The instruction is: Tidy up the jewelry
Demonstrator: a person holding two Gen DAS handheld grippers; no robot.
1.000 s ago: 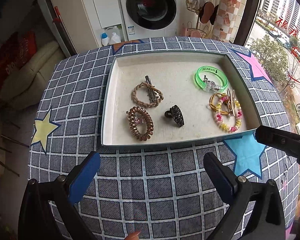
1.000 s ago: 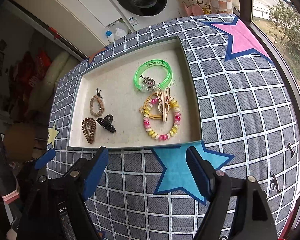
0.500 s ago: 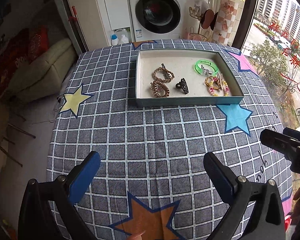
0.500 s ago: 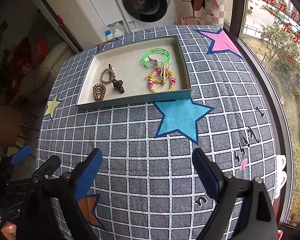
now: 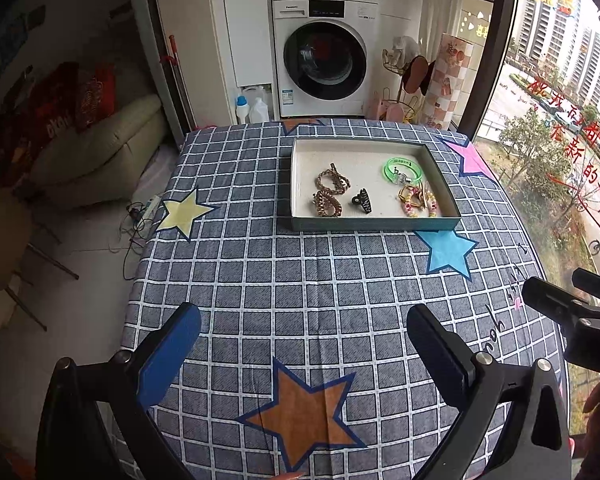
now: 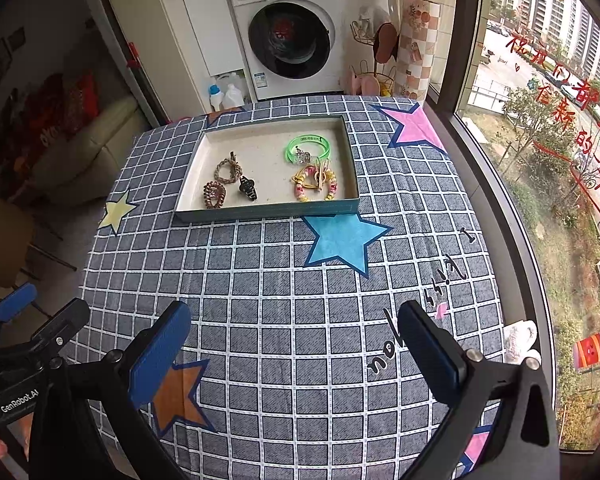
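A shallow box tray (image 5: 374, 224) (image 6: 260, 213) stands at the far side of the table. In it lie a green bangle (image 5: 402, 170) (image 6: 309, 148), a beaded bracelet with a clip (image 5: 418, 202) (image 6: 315, 183), a black claw clip (image 5: 362, 200) (image 6: 248, 188), a braided brown hair tie (image 5: 332, 179) (image 6: 227, 170) and a brown spiral hair tie (image 5: 326, 203) (image 6: 214, 195). My left gripper (image 5: 302, 344) is open and empty, well back from the tray over the near table. My right gripper (image 6: 294, 344) is open and empty, also far back.
The table has a grey checked cloth with coloured stars (image 5: 300, 404) (image 6: 342, 240). A washing machine (image 5: 326, 60), bottles and a metal rack stand behind it. A sofa (image 5: 100, 152) is to the left, a window (image 6: 540, 120) to the right.
Both grippers have pulled back and up from the tray, which now looks small and far. Both stay open. The items in the tray have not moved.
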